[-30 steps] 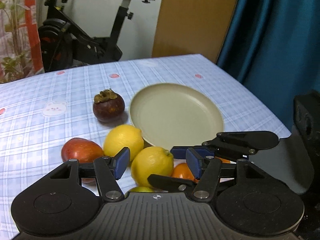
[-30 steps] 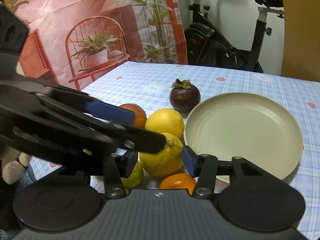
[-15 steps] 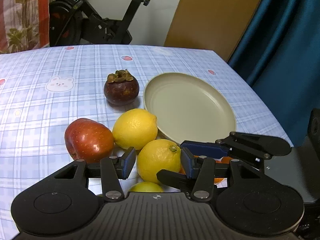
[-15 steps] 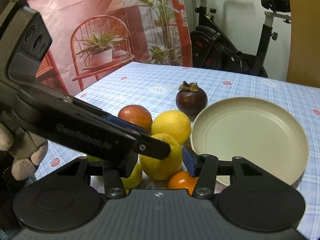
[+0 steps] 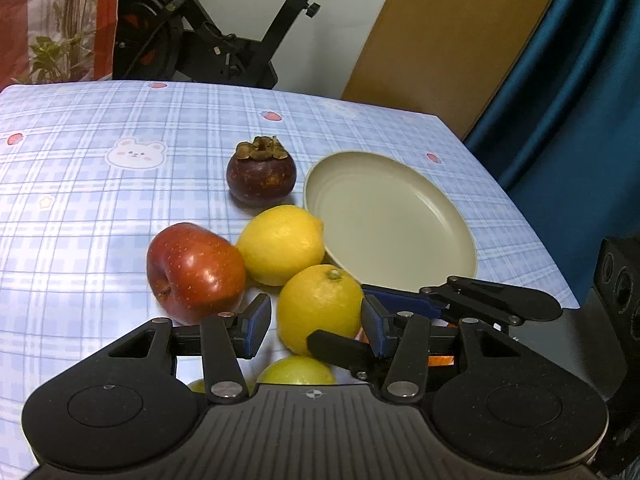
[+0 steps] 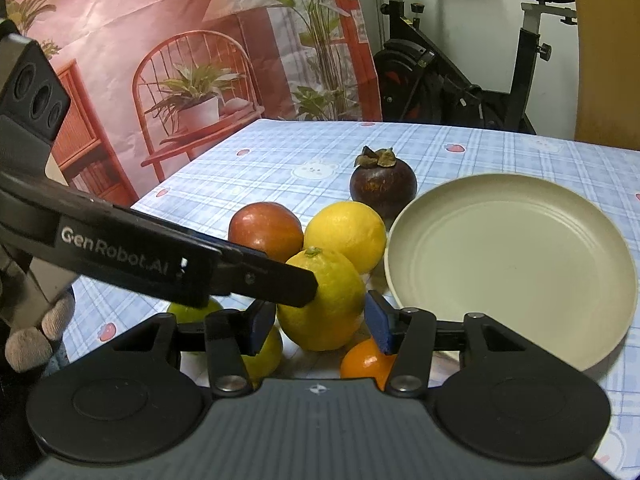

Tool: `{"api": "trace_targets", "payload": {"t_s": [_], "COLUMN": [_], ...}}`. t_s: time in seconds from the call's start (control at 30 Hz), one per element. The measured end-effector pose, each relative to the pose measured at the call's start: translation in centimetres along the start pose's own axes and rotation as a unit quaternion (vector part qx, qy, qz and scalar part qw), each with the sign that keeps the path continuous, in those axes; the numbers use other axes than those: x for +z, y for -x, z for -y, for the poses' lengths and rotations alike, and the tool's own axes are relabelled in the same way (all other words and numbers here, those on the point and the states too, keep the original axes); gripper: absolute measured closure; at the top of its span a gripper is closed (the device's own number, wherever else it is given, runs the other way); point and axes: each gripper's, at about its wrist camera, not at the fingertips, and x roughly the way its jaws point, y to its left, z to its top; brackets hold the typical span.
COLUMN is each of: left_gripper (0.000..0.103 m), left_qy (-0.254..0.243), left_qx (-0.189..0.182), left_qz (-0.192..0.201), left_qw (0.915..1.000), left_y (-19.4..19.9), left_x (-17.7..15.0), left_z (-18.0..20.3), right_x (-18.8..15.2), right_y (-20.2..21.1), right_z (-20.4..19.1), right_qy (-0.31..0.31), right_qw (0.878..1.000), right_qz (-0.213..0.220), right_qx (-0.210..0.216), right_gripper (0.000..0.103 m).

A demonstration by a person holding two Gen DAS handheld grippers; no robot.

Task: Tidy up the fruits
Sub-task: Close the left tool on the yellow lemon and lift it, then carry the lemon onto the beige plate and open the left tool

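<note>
Two grippers crowd one fruit: the nearer lemon (image 6: 324, 300) on the desk (image 6: 280, 168), stem nub up, just left of the plate (image 6: 520, 264). The right gripper (image 6: 318, 330) jaws clasp its flanks. The left gripper (image 5: 312, 328) jaws, just closing, straddle it, a sliver short of contact.

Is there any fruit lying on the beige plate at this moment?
No, the beige plate holds nothing; the mangosteen, red apple and lemons all lie on the tablecloth beside it.
</note>
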Motion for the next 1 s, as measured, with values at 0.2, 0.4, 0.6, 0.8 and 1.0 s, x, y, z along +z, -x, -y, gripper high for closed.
{"api": "trace_targets", "payload": {"t_s": [0.2, 0.4, 0.6, 0.8, 1.0], "left_gripper": [0.050, 0.052, 0.055, 0.055, 0.055], "left_qy": [-0.006, -0.013, -0.038, -0.058, -0.079], "left_qx": [-0.004, -0.002, -0.007, -0.011, -0.011], "left_qz": [-0.005, -0.002, 0.025, 0.045, 0.065], "left_qw": [1.0000, 0.9999, 0.9990, 0.9973, 0.9947], "left_y": [-1.2, -1.1, 0.4, 0.4, -1.1], "left_x": [0.0, -0.3, 0.5, 2.5, 6.0], "left_z": [0.2, 0.2, 1.7, 3.1, 5.1], "right_x": [-0.1, 0.0, 0.8, 2.9, 5.2], "right_y": [-0.5, -0.6, 1.2, 2.5, 2.4], "right_z": [0.0, 0.1, 0.3, 1.2, 3.6], "right_qy": [-0.004, -0.013, -0.021, -0.020, -0.018], "right_qw": [1.000, 1.000, 1.000, 0.999, 0.997], "right_qz": [-0.007, -0.008, 0.016, 0.035, 0.055], "right_qx": [-0.004, -0.002, -0.011, -0.024, -0.048], "right_gripper": [0.047, 0.047, 0.047, 0.047, 0.047]}}
